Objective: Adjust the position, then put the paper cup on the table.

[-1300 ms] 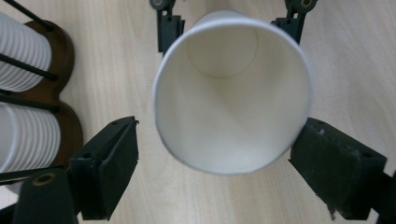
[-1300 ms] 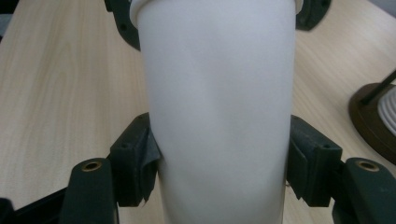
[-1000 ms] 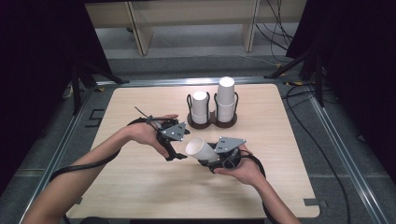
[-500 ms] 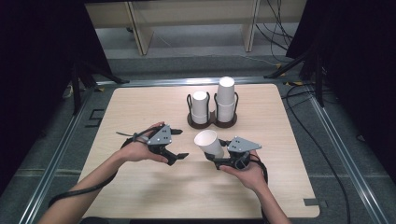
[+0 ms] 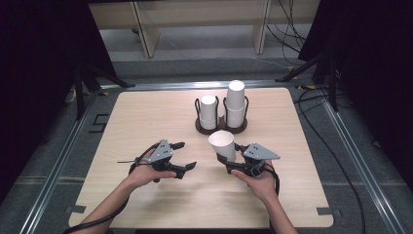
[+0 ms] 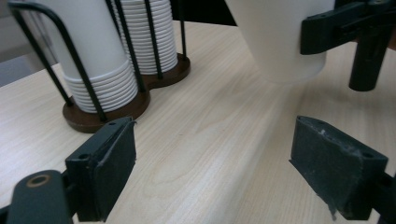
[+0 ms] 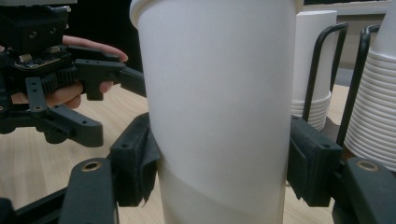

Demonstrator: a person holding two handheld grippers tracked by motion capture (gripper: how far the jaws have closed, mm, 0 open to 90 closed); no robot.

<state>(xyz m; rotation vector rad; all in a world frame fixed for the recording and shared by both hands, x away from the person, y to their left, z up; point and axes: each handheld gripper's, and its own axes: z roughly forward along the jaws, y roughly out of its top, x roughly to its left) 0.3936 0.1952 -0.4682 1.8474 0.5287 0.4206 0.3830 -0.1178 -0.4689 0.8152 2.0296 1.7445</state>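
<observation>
Pale wood worktop [image 5: 146,122] carries everything here. At about eight o'clock of it, the left hand-held gripper [image 5: 187,155] sits low with its jaws apart and nothing between them. Toward five o'clock, the right hand-held gripper [image 5: 227,157] clamps a white paper cup [image 5: 222,145], mouth up, near the worktop's centre. At twelve o'clock from the cup stands the dark wire cup holder [image 5: 220,125] with two cup stacks [image 5: 235,103]. A harder squeeze would likely buckle the thin wall; a careless swing could topple the taller stack.
</observation>
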